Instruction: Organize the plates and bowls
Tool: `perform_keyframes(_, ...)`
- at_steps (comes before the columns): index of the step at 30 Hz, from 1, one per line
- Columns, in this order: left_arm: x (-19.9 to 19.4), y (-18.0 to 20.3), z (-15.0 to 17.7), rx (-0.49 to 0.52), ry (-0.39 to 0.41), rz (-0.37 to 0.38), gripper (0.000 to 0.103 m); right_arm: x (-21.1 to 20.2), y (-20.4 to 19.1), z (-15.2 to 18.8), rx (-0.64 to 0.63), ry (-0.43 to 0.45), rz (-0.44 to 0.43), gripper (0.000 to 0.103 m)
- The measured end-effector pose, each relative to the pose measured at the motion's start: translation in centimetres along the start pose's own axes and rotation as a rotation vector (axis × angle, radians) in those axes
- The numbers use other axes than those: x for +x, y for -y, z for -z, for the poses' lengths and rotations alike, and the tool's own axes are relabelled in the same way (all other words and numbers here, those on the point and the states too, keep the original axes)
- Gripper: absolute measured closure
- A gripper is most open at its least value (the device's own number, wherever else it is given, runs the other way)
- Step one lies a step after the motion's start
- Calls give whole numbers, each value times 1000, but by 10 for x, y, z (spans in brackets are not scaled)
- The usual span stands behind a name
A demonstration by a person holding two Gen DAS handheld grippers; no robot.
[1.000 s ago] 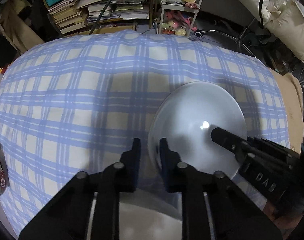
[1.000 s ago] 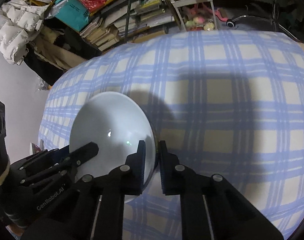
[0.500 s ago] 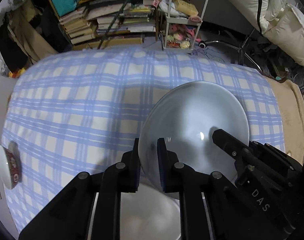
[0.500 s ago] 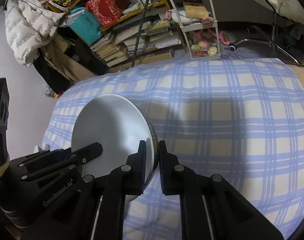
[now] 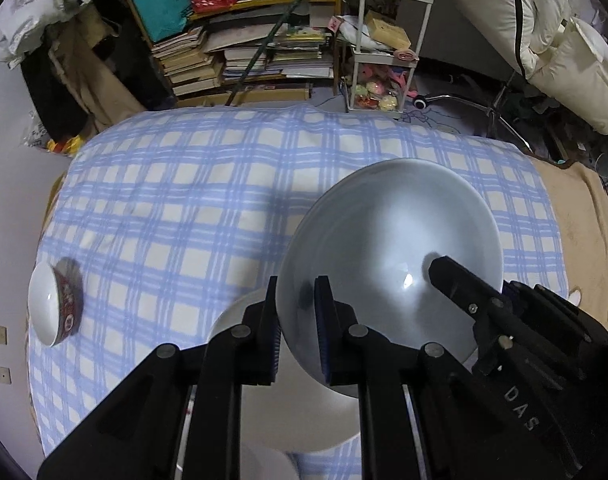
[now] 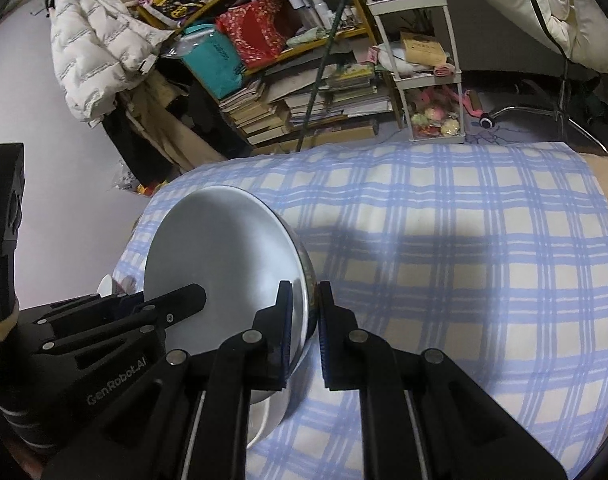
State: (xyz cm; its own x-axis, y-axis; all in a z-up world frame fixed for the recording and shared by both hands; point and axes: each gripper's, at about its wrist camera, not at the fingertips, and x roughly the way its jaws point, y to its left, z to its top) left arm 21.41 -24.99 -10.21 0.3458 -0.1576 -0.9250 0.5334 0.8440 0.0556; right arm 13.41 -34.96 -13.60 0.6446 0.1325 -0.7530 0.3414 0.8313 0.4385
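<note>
A large white bowl (image 5: 388, 248) is held in the air above the blue checked cloth (image 5: 183, 208). My left gripper (image 5: 296, 312) is shut on its left rim. My right gripper (image 6: 305, 316) is shut on its right rim, and its finger shows in the left wrist view (image 5: 460, 284). The bowl also shows in the right wrist view (image 6: 219, 256), tilted. A white plate (image 5: 239, 320) lies on the cloth right under the bowl. A small red-patterned bowl (image 5: 53, 304) sits at the cloth's left edge.
Beyond the far edge stand stacked books (image 5: 231, 60) and a white wire cart (image 5: 384, 52). A brown blanket (image 5: 584, 232) covers the right end of the surface. A white padded coat (image 6: 87, 52) hangs at the far left.
Both grippers have lifted the large bowl up off the cloth. The view has risen, so the plate under it and the small red bowl at the left have come into sight.
</note>
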Motion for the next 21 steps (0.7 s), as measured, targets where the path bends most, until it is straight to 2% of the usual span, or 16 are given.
perform_keyframes(6,-22,-11,16,-32,25,2,89,-8,-15,15,-18,-23,-10,90)
perform_keyframes(17,-44,-29,46,-56,39,-14,89,-29,-43,30,-86,-6,-36,90)
perform_keyframes(21,-44,-36,56,-60,32,-4,89,-26,-47,36,-72,-48,-58,90)
